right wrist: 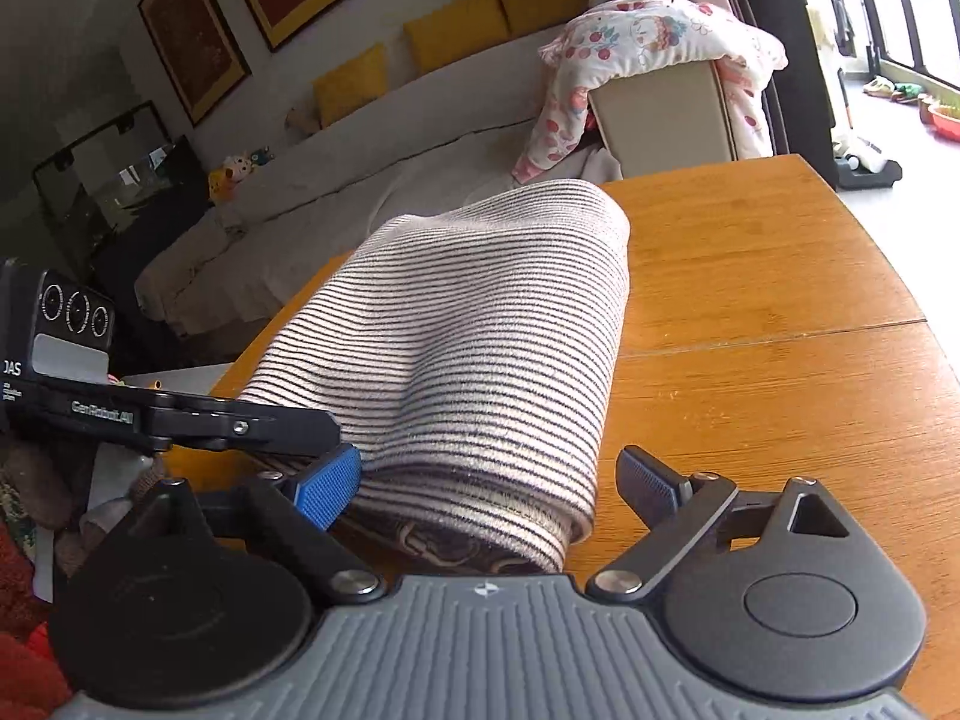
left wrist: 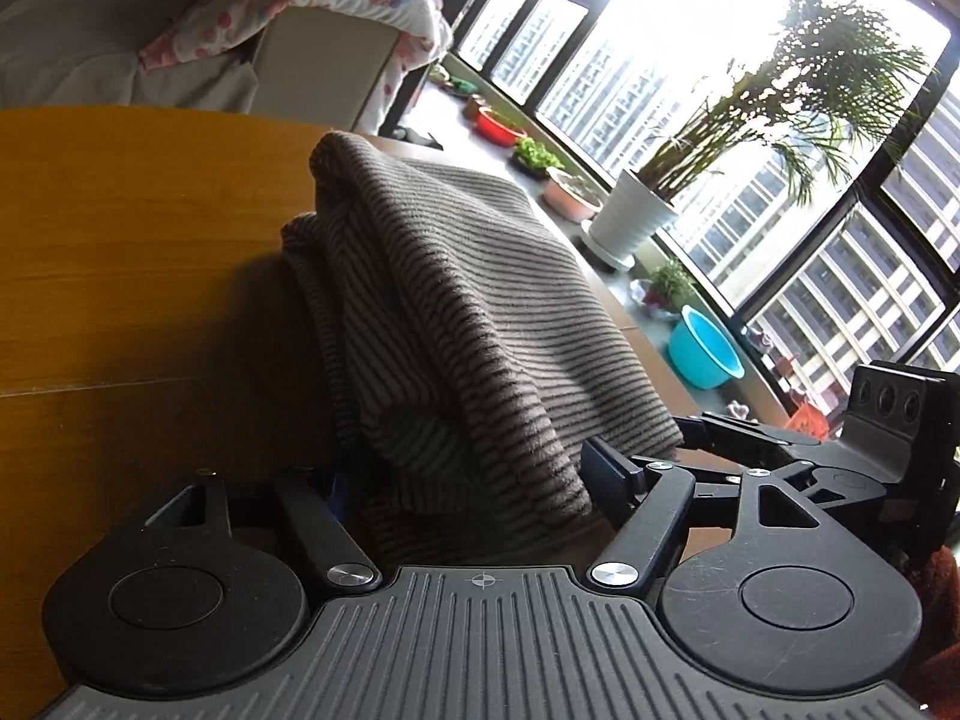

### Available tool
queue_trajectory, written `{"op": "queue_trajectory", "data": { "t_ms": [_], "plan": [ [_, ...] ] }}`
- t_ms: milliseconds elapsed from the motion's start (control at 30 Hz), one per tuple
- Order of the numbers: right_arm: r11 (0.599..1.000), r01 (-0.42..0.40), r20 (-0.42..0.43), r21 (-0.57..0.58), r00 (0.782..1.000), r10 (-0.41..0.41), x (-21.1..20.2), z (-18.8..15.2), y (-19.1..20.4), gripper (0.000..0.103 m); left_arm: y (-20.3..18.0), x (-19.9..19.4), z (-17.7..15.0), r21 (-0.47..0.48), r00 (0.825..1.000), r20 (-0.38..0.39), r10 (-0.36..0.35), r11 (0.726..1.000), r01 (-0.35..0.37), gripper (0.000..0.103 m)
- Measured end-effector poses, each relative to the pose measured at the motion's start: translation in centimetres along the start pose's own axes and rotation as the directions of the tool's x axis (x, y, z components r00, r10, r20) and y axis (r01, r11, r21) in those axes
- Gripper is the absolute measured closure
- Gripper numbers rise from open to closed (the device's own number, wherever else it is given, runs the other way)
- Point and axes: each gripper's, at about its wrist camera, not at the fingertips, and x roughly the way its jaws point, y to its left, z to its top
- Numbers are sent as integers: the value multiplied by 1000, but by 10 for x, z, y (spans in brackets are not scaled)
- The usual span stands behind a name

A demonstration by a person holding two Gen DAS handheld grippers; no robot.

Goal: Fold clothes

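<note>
Right wrist view has the striped garment lying folded over on the wooden table, running from the near edge out toward the far side, with its near end sitting right between the fingers of the right gripper. Those fingers are spread: the blue pad on the left is just beside or maybe brushing the cloth, the right one stands clear of it, so nothing is pinched.

Left wrist view shows the same garment humped up and draped down between the fingers of the left gripper. The right finger sits at the cloth's edge, the left finger is mostly hidden behind the fabric, so a real grip can't be confirmed there; it looks parted rather than clamped.

Looks like a soft, thickish knit: light, floppy, no stiffness, and the fuzzy surface should give the pads decent bite. It'll sag and slide open if grabbed mid-panel. Best bet is pinching all the layers together at the near corners, one gripper per corner, so the fold stays stacked.
</note>
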Motion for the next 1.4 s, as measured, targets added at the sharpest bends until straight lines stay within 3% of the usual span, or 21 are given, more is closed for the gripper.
{"op": "queue_trajectory", "data": {
  "t_ms": [33,100,367,533,667,833,967,1067,1100,1133,1233,1300,1400],
  "plan": [
    [1000,0,0,-10,1000,0,3,1,1,23,5,4,3,-16,1000,3,-13,1000,13,34],
    [1000,1,0,-29,1000,-1,10,4,2,26,14,11,11,-47,999,11,-34,998,35,37],
    [998,55,43,-38,998,-54,51,40,-18,26,37,45,51,-47,998,61,-20,999,23,38],
    [994,98,64,-52,993,-94,69,65,-34,26,43,66,86,-10,999,48,4,1000,-3,36],
    [994,91,74,-64,994,-86,68,80,-43,23,30,36,105,63,993,114,38,997,-46,37],
    [997,27,125,78,991,-36,61,108,-79,20,13,14,141,97,972,220,-85,993,65,36],
    [983,-9,119,184,993,-13,83,122,-101,20,25,64,156,70,986,148,-74,995,64,40],
    [961,-61,44,270,998,51,104,115,-110,19,47,83,157,23,989,119,-83,996,81,45],
    [962,-65,42,266,998,56,106,113,-106,20,54,84,157,12,987,123,-102,995,101,45],
    [969,-80,63,235,996,67,103,115,-97,33,58,84,157,6,987,127,-101,995,101,45],
    [996,-83,162,43,984,75,85,128,-56,36,64,83,158,6,989,138,-57,998,57,44],
    [998,-36,177,-51,983,45,83,133,-40,37,70,84,157,9,990,139,-35,999,34,43],
    [988,122,101,-94,988,-113,101,125,-42,37,80,84,151,-30,990,136,-33,999,37,43]
  ]
}}
